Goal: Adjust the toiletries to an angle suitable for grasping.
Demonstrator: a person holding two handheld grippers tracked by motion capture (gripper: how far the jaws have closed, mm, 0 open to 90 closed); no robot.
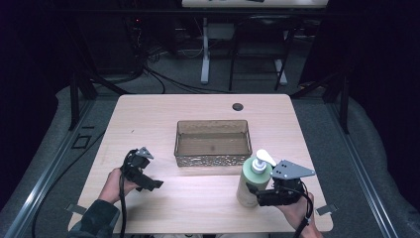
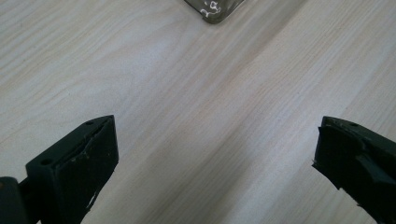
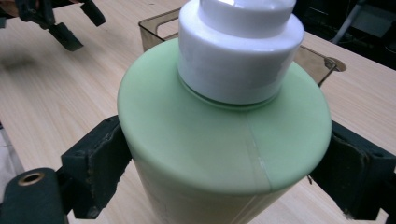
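A pale green pump bottle (image 1: pixel 249 184) with a white pump head (image 1: pixel 261 160) stands upright near the table's front right. My right gripper (image 1: pixel 255 196) is shut on its body. In the right gripper view the black pads (image 3: pixel 100 161) press on both sides of the bottle (image 3: pixel 219 140) just below its shoulder. My left gripper (image 1: pixel 151 184) stands open at the front left, and the left gripper view shows only bare wood between its jaws (image 2: pixel 215 154). A clear brown tray (image 1: pixel 213 122) sits in the middle of the table with nothing in it.
The light wooden table (image 1: pixel 198 203) has a small dark round hole (image 1: pixel 237 106) behind the tray. One tray corner (image 2: pixel 212 9) lies just beyond my left gripper. Dark floor, cables and desk legs lie past the far edge.
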